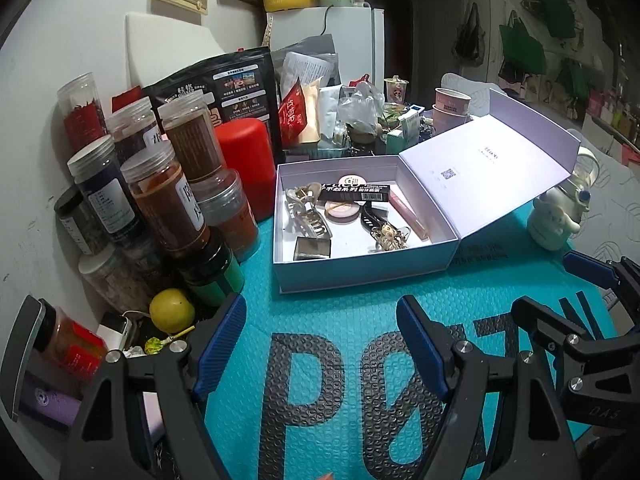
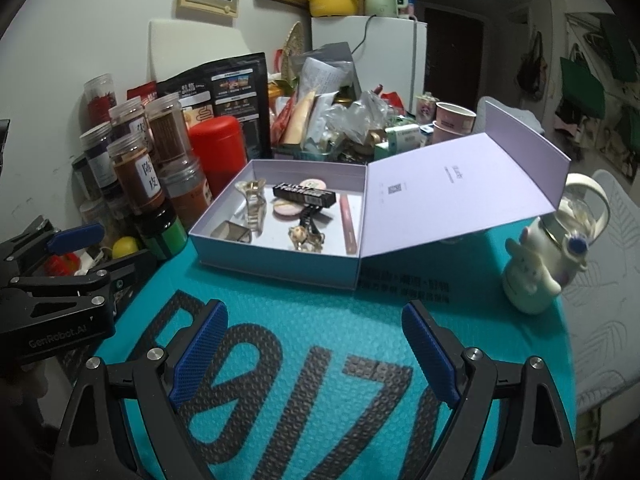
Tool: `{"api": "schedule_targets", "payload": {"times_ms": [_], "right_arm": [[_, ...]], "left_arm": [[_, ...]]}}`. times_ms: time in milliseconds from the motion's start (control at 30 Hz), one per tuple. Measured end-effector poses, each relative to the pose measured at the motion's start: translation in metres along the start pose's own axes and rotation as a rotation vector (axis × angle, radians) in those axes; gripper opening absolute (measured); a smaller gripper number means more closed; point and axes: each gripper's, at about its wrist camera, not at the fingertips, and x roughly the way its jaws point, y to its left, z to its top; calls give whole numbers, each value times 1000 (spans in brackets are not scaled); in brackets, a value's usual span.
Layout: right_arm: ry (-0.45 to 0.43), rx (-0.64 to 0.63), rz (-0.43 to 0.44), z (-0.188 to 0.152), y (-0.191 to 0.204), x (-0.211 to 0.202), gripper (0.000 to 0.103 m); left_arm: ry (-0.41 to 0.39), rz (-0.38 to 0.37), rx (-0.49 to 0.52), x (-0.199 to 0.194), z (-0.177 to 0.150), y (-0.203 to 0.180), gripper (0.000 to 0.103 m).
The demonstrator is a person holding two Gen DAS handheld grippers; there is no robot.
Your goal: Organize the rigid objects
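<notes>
Box (image 1: 360, 268), lid flipped back to the right, sits on the teal mat (image 1: 320, 360) on the counter. Left wrist view: inside it a silver hair claw (image 1: 306, 216), black carton (image 1: 354, 196), round pink compact (image 1: 344, 213), gold clip (image 1: 390, 236), pink tube (image 1: 408, 210) along the right wall. Jars (image 1: 160, 200) and a red canister (image 1: 246, 164) packed just left of the box; white figurine (image 1: 554, 220) to its right, under the lid edge. Left tongs (image 1: 320, 344) released, nothing between the pads, hovering over the mat short of the box. Right tongs' blue pad shows at the right edge. Right wrist view: same box (image 2: 276, 264) ahead, contents unchanged in layout, figurine (image 2: 532, 276) right of it. Right tongs (image 2: 316, 352) spread wide, empty, over the mat lettering. Left tongs (image 2: 76, 256) at the left edge, beside the jars.
</notes>
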Motion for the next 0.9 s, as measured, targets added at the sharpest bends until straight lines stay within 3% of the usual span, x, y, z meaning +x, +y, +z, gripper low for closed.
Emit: {"api": "schedule_targets", "payload": {"times_ms": [900], "right_arm": [[3, -20, -1, 0, 1, -1, 90]], "left_arm": [[2, 4, 13, 5, 6, -1, 78]]}}
